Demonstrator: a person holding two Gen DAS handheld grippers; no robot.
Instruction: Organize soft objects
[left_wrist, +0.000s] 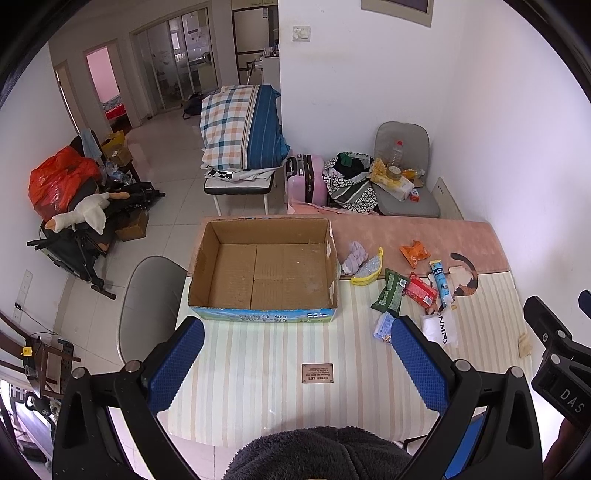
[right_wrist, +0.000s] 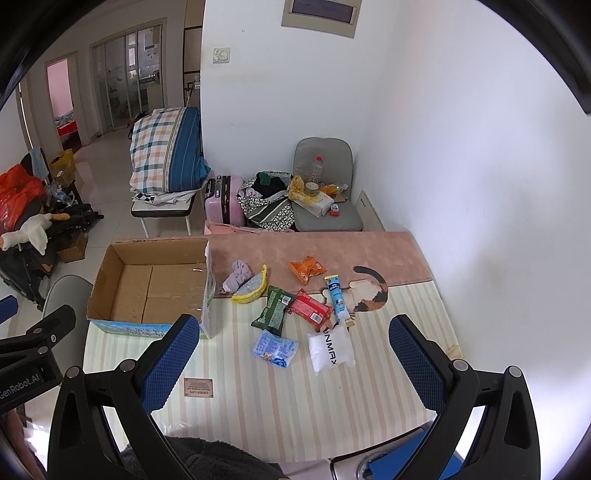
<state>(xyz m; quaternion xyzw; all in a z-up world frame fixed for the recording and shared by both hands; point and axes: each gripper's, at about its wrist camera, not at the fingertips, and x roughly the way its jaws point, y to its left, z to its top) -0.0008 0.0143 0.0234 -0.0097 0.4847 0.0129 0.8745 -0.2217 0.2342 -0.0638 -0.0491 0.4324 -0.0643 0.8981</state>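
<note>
An open empty cardboard box (left_wrist: 262, 273) (right_wrist: 155, 288) sits at the table's far left. To its right lie soft items: a lilac scrunchie (right_wrist: 236, 278), a yellow pouch (right_wrist: 251, 290), an orange packet (right_wrist: 306, 269), a green packet (right_wrist: 275, 308), a red packet (right_wrist: 310, 308), a blue tube (right_wrist: 336, 293), a blue packet (right_wrist: 275, 347) and a white pack (right_wrist: 330, 349). My left gripper (left_wrist: 297, 363) is open and empty above the table's near side. My right gripper (right_wrist: 293, 363) is open and empty, above the near side, the blue and white packs between its fingers.
The table (right_wrist: 277, 406) has a striped cloth with a small brown label (right_wrist: 198, 387) and a pink mat (right_wrist: 332, 247) at the back. A white wall (right_wrist: 480, 221) is close on the right. A grey chair (left_wrist: 147, 306) stands left of the table.
</note>
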